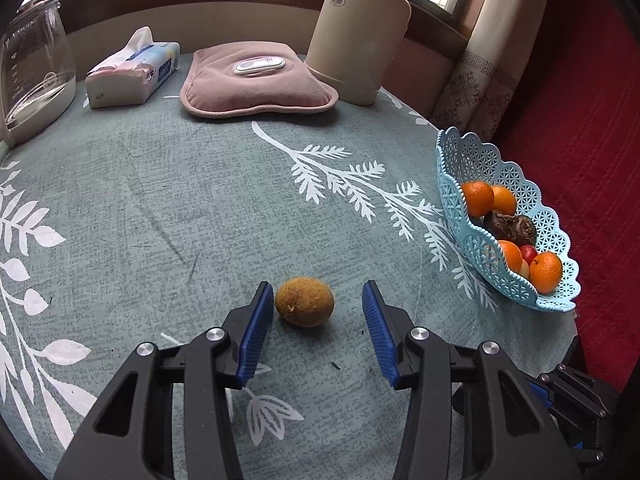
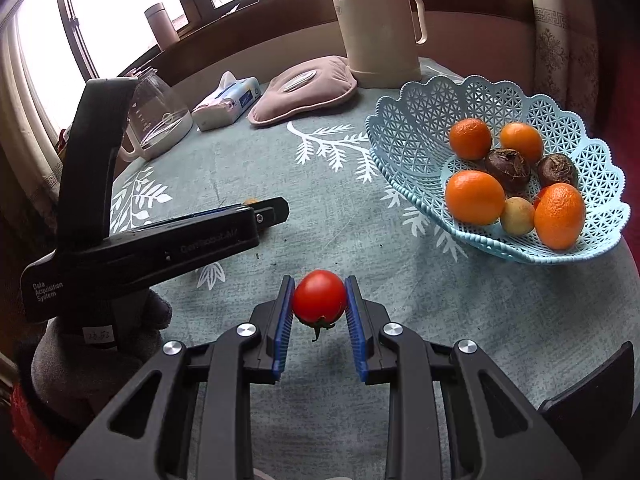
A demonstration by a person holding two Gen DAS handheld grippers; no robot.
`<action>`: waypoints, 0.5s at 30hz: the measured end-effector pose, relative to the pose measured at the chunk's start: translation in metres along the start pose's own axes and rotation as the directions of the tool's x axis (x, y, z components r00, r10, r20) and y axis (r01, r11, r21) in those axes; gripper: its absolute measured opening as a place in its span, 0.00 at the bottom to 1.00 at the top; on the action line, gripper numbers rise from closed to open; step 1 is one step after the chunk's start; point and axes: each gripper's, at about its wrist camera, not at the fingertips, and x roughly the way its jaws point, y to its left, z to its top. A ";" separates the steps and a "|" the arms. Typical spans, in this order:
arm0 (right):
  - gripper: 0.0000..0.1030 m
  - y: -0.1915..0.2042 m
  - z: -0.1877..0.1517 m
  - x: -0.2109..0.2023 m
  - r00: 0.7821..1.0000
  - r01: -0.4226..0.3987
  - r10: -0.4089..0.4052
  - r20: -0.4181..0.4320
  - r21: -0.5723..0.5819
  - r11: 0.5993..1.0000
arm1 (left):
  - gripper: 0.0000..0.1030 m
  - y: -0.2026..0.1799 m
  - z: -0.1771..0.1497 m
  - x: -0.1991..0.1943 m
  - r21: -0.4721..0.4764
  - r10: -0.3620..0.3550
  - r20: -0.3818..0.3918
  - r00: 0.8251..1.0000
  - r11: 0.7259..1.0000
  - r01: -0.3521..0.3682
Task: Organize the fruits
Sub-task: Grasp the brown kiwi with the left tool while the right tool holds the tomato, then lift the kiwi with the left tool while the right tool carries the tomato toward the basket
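Over at the far right sits my blue lattice basket (image 2: 404,120). Nearer, my left gripper (image 1: 318,308) gapes around a firm brown kiwi (image 1: 304,301); my right gripper (image 2: 319,300) clamps a soft, thin-skinned cherry tomato (image 2: 319,295) across its middle, so gently.

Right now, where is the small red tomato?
In the right wrist view, the tomato sits clamped between the right gripper pads, low in the centre above the tablecloth, with the blue basket ahead to its right.
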 end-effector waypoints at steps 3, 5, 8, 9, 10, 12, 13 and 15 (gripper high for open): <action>0.25 0.001 0.000 0.001 1.000 0.000 0.000 -0.003 -0.001 1.000 | 0.41 -0.001 0.001 0.001 0.007 0.010 0.000 1.000 1.000 -0.010; 0.26 0.001 0.000 0.001 1.000 0.001 -0.001 -0.003 0.000 1.000 | 0.38 -0.002 0.001 0.002 0.015 0.019 0.002 1.000 1.000 -0.019; 0.26 0.002 0.000 0.002 1.000 0.004 -0.004 -0.003 0.002 1.000 | 0.29 -0.002 0.000 0.002 0.023 0.029 0.004 1.000 0.999 -0.029; 0.26 0.002 0.001 0.002 1.000 0.005 -0.005 -0.003 0.002 1.000 | 0.28 -0.003 0.000 0.002 0.025 0.029 0.005 1.000 0.999 -0.029; 0.26 0.002 0.001 0.003 1.000 0.006 -0.006 -0.004 0.003 1.000 | 0.28 -0.003 -0.001 0.002 0.026 0.030 0.007 1.000 0.999 -0.030; 0.26 0.002 0.001 0.003 1.000 0.008 -0.008 -0.003 0.004 1.000 | 0.28 -0.003 -0.001 0.001 0.029 0.032 0.010 0.999 0.999 -0.032; 0.26 0.002 0.001 0.003 1.000 0.009 -0.009 -0.003 0.006 1.000 | 0.28 -0.004 -0.002 0.001 0.032 0.034 0.012 0.999 0.999 -0.035; 0.26 0.002 0.001 0.003 1.000 0.012 -0.012 -0.002 0.008 1.000 | 0.28 -0.006 -0.003 -0.001 0.040 0.038 0.018 0.999 0.998 -0.038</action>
